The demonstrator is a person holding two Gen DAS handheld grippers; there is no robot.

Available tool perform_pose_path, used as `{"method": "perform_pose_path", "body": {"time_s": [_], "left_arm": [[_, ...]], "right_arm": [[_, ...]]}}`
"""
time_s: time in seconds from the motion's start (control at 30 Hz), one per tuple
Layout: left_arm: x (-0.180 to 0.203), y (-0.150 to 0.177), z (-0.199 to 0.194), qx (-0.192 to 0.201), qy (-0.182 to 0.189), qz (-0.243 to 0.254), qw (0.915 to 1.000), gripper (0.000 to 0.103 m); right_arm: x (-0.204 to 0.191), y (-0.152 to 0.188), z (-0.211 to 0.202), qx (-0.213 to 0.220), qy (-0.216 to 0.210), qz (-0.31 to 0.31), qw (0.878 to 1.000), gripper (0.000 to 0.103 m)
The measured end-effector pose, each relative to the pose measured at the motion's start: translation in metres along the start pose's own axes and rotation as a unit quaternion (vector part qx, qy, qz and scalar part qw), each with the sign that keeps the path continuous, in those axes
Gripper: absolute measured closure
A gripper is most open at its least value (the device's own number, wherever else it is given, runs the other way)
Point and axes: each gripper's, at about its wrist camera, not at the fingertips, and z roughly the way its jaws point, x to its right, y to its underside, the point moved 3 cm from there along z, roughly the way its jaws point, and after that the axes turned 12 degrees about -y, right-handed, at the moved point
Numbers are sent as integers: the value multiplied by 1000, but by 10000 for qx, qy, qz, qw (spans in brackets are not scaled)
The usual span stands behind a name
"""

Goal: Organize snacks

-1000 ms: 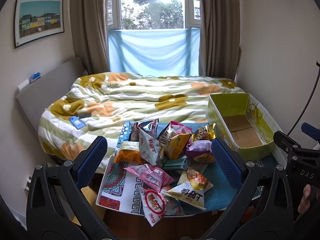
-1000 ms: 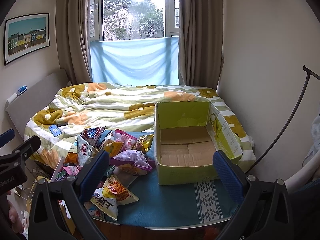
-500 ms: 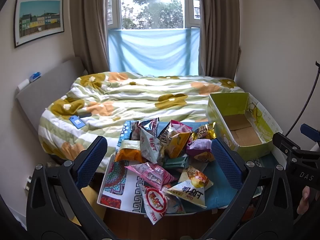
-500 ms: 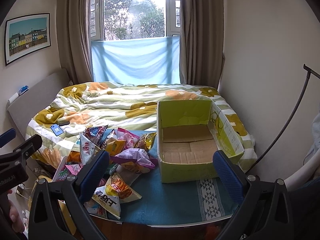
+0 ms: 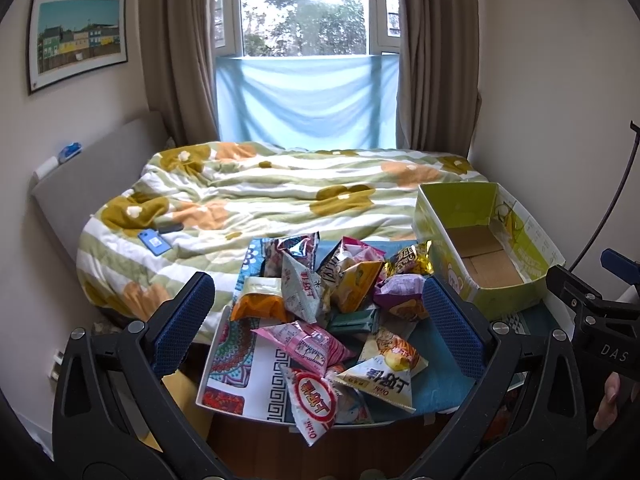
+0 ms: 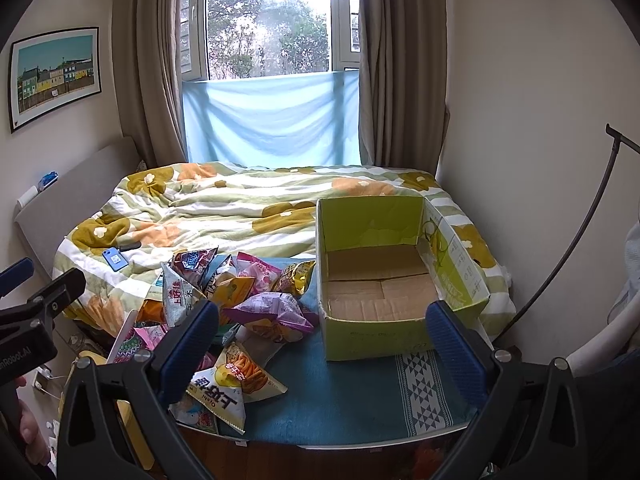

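Snacks [image 5: 332, 312] heaped on tabletop [image 6: 352, 392], left of green box [image 6: 380, 276], box open-topped and bare inside, none of the packets yet within. Pile directly ahead of left hand-held gripper [image 5: 316, 320], framed between its blue pads; seen from right hand-held gripper [image 6: 320, 344], pile ahead and to the left, box straight ahead. Left hand-held gripper judged the nearer to most packets; right one the nearer to the box. Nearest packets: white triangular bag [image 5: 380, 376] and round-labelled packet [image 5: 314, 400] at the near edge of the tabletop, pink packet [image 5: 304, 344] just behind, long axis running left to right and slightly toward the camera. Purple packet [image 6: 272, 312] at the pile's right side, near the box wall. Both hand-held grippers spread wide, nothing held, raised above and short of the tabletop, aimed forward and slightly down. Left hand-held gripper also visible at left margin of right wrist view, right one at right margin of left wrist view, well apart. Probable next step: descent onto a near packet, then transfer rightward into the box. Bed [image 5: 280, 200] beyond, uninvolved.
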Motion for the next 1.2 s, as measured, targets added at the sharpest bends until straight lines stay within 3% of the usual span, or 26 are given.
{"method": "perform_pose_path", "body": {"time_s": [0.93,1.2], "left_arm": [[-3,6,0,-31,-16,-33,10000,0],[-34,24,24,-611,-258,-328,9973,0]], "right_arm": [[1,-1,-1,-13,-21,22,10000,0],[-5,7,3,-274,-154,96,9995,0]]}}
